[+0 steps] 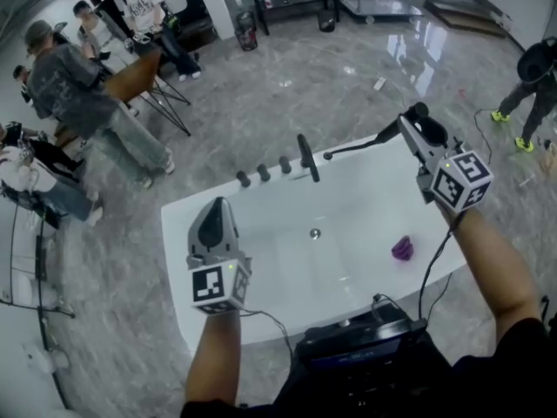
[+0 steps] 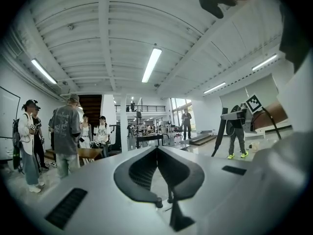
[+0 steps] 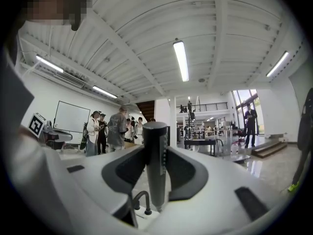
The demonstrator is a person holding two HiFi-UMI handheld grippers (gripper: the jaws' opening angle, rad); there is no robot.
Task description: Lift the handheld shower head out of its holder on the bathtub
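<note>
Grey shower head (image 3: pixel 155 170): a slim stick that stood upright between the right gripper's jaws. It was in the air over the tub's far right rim, touching nothing but the pads.
Right gripper (image 3: pixel 155 153): its jaws were partly closed, with a pad pressed on each side of the shower head.
Right gripper view only: it showed the grip itself and a row of small studs down the stick.
Head view only: it showed the stick reaching from that gripper toward the faucet (image 1: pixel 306 157).
Left gripper view only: it showed the stick as a dark bar slanting down below the far gripper, well apart from the left one.
Tub (image 1: pixel 174 233): white, with knobs (image 1: pixel 263 172) beside the faucet on the far rim, a drain (image 1: pixel 315 233) in the floor and a purple thing (image 1: pixel 402 249) near the right end.
Left gripper (image 1: pixel 214 216): it was over the tub's near left side, its jaws together with nothing between them.
People (image 1: pixel 87 103): they stood beyond the tub, at the left.
</note>
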